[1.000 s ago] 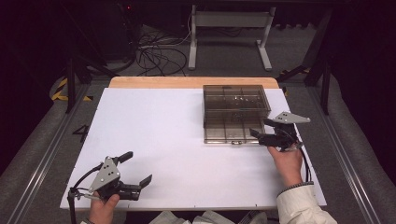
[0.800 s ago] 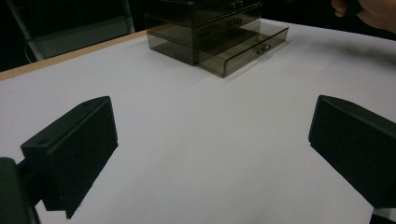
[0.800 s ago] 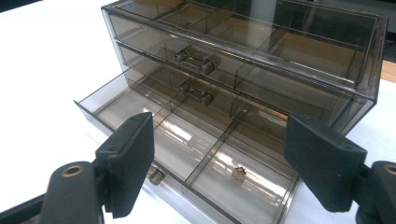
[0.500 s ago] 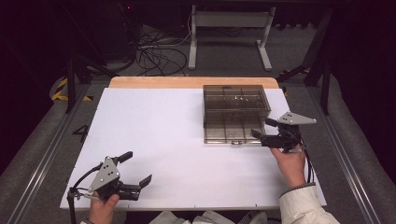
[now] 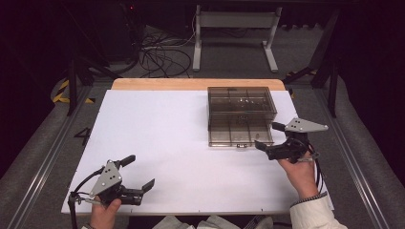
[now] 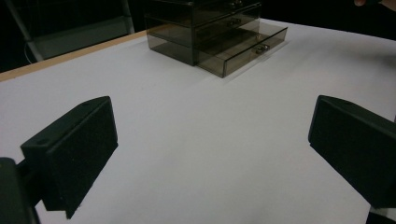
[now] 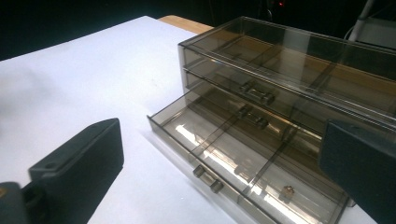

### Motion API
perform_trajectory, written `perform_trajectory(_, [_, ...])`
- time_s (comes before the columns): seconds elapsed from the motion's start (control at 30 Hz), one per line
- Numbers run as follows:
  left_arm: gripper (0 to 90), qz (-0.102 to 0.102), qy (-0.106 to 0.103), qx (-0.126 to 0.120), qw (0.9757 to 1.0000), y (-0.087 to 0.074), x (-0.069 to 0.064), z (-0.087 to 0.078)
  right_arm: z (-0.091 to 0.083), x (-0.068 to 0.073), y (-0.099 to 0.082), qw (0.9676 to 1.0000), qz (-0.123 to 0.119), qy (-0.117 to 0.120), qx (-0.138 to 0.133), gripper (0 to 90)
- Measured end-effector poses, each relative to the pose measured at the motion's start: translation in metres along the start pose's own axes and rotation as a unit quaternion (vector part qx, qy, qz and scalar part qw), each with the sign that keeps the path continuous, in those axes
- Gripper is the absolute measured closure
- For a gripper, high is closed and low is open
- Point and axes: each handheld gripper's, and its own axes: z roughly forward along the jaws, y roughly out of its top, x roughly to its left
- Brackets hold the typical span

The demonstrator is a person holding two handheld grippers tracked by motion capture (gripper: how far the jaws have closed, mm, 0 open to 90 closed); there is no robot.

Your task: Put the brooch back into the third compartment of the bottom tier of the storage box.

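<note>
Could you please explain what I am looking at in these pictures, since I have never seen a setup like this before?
No robot here: a person at a table holds a two-jaw tool in each hand. The high view looks down from above the person's side: the left hand-held gripper is near the table's front edge, and the right hand-held gripper is beside a smoky transparent plastic drawer box on the white table top. The other two pictures come from cameras riding on each tool, looking along its black jaws. Both tools are open and hold nothing. The box's bottom drawer is pulled out; a small metallic item, too small to identify, lies in one compartment.
</note>
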Motion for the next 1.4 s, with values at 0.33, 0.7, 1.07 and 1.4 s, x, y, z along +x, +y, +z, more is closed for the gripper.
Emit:
perform_trajectory(0.33, [2.1,0.000,0.002,0.000,1.0000,0.000,0.000,-0.001,-0.004,0.025,-0.003,0.9980,-0.035,0.053,-0.006,0.0])
perform_trajectory(0.7, [2.1,0.003,0.005,-0.003,1.0000,0.000,0.000,-0.001,-0.002,0.031,-0.021,0.9953,-0.050,0.083,-0.011,0.0])
perform_trajectory(1.07, [2.1,0.007,0.005,-0.001,1.0000,0.000,0.000,-0.002,0.002,0.036,-0.038,0.9953,-0.039,0.089,0.001,0.0])
perform_trajectory(1.4, [2.1,0.008,0.007,0.000,0.9999,0.000,-0.001,-0.001,0.004,0.038,-0.054,0.9960,-0.040,0.077,0.020,0.0])
